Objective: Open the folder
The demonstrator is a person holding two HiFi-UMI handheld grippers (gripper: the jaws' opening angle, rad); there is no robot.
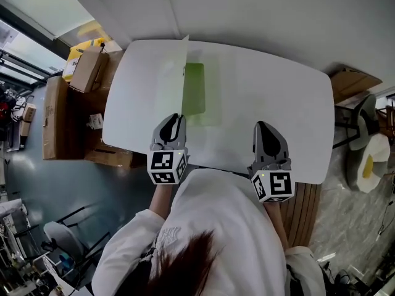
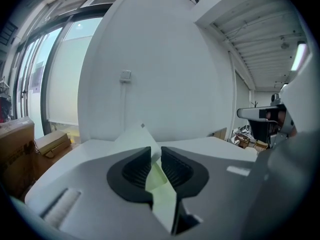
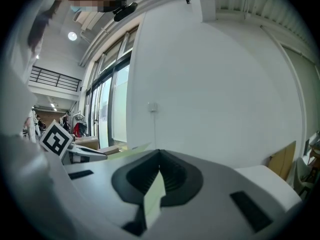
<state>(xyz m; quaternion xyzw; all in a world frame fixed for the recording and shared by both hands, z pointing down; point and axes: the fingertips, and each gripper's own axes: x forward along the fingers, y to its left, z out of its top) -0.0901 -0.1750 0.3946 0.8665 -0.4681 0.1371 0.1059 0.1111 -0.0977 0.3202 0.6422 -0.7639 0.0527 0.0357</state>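
A translucent green folder [image 1: 195,91] lies on the white table [image 1: 278,97], left of the middle. Its pale cover [image 1: 185,73] stands up on edge along the folder's left side. My left gripper [image 1: 176,121] is at the cover's near end. In the left gripper view the jaws [image 2: 156,156] stand slightly apart; the cover [image 2: 134,136] runs into the gap and rises beyond them, and the pads do not press it. My right gripper [image 1: 264,129] hovers over the table's near right, apart from the folder. Its jaws [image 3: 159,156] meet at the tips and hold nothing.
Cardboard boxes [image 1: 57,116] are stacked beside the table's left end, one smaller box [image 1: 87,66] on top. A chair [image 1: 365,156] stands off the right end. A slatted wooden bench [image 1: 303,208] is by the person's right side. A wall runs behind the table.
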